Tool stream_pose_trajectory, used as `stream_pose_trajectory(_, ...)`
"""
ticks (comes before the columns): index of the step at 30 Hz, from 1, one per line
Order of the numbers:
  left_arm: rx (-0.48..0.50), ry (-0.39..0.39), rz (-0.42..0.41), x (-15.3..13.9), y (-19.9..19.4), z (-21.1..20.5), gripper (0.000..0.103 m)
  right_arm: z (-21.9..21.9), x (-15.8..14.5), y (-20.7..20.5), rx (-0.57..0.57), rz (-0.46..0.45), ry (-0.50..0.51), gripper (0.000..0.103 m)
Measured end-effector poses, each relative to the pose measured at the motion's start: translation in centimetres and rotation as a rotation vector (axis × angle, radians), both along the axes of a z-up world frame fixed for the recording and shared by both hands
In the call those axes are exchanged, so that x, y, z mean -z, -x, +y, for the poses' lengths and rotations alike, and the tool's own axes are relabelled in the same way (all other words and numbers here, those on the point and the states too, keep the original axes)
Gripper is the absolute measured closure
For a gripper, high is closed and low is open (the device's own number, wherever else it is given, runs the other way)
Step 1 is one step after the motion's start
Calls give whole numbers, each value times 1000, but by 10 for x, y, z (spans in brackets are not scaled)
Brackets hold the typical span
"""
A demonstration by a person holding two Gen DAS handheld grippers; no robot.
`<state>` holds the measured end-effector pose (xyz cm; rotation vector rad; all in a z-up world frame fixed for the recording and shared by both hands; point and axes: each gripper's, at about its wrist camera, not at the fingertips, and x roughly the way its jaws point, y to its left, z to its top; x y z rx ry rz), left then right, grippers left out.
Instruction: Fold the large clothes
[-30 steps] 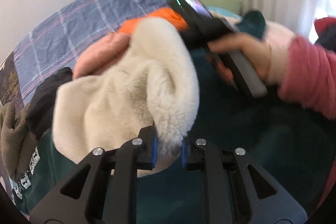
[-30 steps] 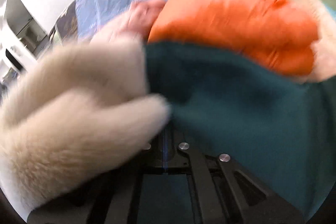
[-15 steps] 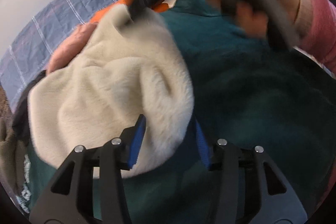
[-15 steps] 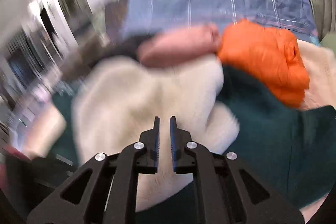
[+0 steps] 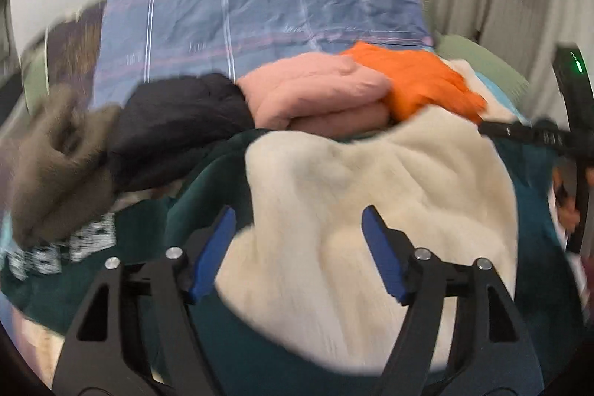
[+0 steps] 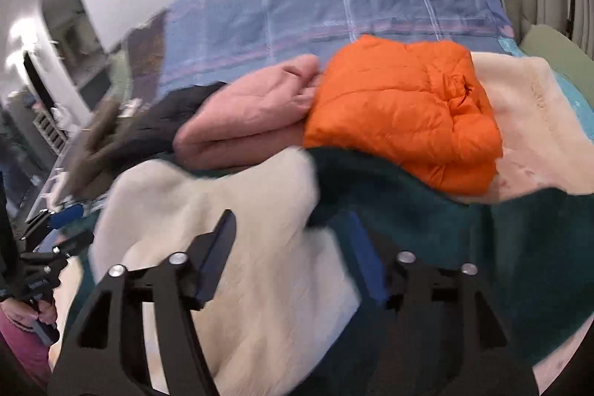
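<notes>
1. Left gripper (image 5: pixel 297 249) and right gripper (image 6: pixel 291 257): fingers have just been opening, now wide, gripping nothing.
2. Beneath them the cream fleece (image 5: pixel 371 210) lies loose on the dark green garment (image 6: pixel 501 266), judged released mid-fold, more folding left.
3. At twelve o'clock, pink garment (image 6: pixel 252 114) and orange puffer jacket (image 6: pixel 401 106) sit folded on the bed (image 5: pixel 260 10).
</notes>
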<state>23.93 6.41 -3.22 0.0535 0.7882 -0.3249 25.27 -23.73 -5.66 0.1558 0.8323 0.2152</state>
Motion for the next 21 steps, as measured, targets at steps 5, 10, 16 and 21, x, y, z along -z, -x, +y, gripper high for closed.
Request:
stream_pose_trajectory(5, -72, 109, 172, 34, -79, 6, 84, 10, 33, -64, 8, 169, -152, 86)
stream_pose_trajectory(10, -159, 195, -26, 39, -79, 14, 91, 19, 15, -44, 124, -226, 8, 103)
stream_pose_trajectory(16, -160, 211, 97, 83, -82, 27, 73, -4, 61, -56, 148, -11, 22, 103)
stream_pose_trajectory(21, -159, 131, 14, 46, -55, 33, 63, -1, 18, -16, 190, -68, 134, 100)
